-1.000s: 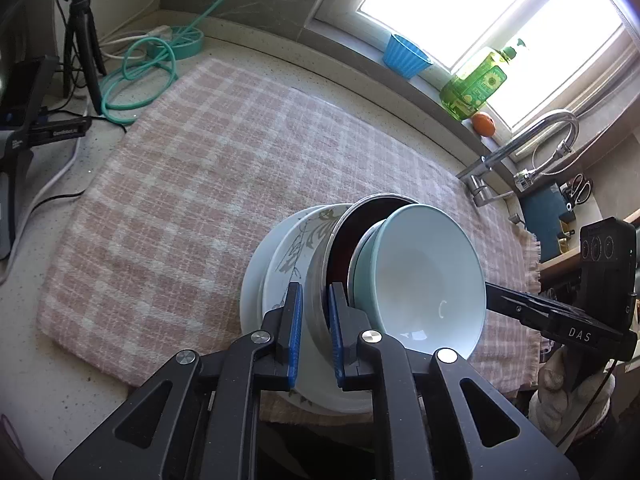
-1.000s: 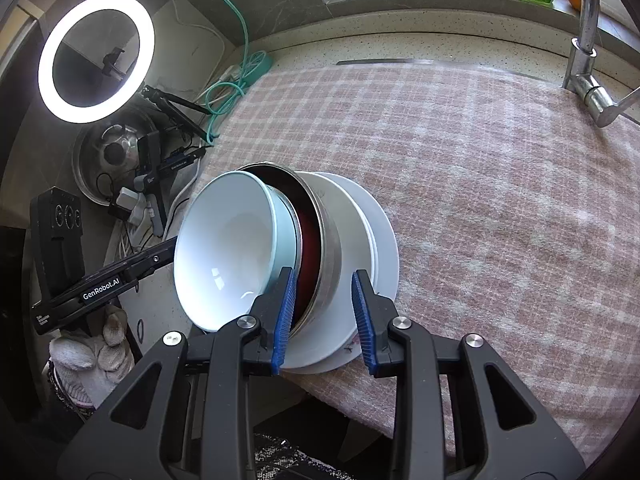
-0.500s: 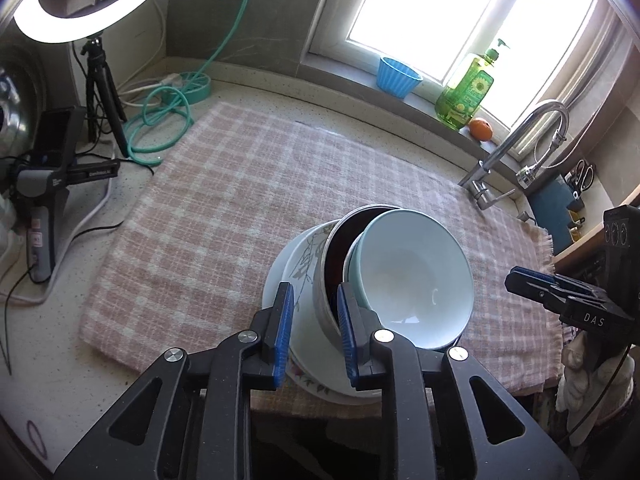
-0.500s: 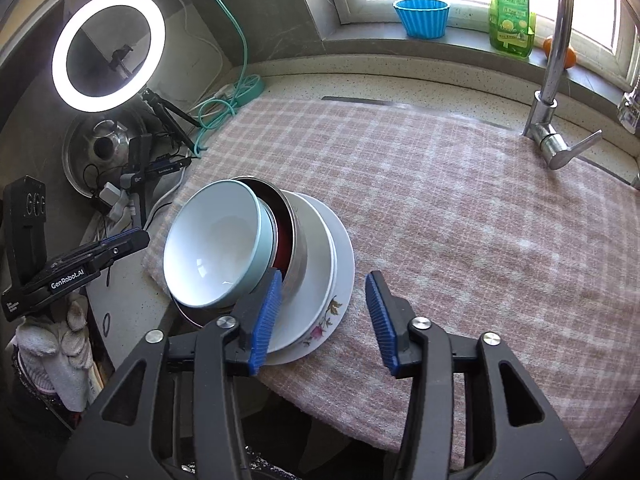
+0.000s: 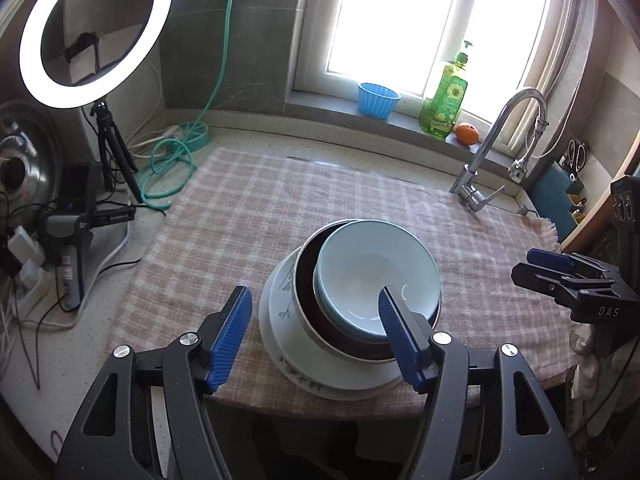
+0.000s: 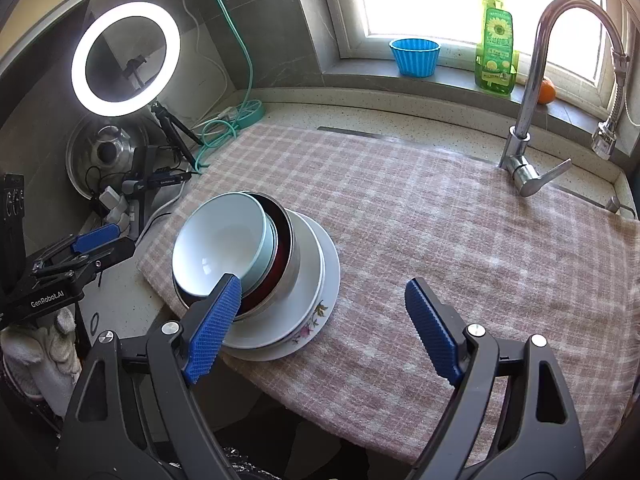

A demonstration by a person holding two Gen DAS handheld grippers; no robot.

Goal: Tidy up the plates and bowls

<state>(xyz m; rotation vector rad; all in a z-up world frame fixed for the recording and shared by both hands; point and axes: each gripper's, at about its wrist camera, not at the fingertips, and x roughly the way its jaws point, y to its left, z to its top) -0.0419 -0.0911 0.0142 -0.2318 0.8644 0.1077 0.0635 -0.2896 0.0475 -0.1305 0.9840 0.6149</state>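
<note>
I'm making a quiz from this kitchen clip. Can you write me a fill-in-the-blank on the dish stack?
1. The top bowl is pale ____.
2. The stack rests on a checked ____.
3. The bottom plate bears a ____ pattern.
4. The sill's cup is ____.

Missing: blue; cloth; flower; blue

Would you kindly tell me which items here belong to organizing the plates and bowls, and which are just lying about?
Part of the job:
- pale blue bowl
- dark red metal bowl
- floral plates

Just lying about:
- ring light
- blue cup
- soap bottle
- orange
- faucet
</note>
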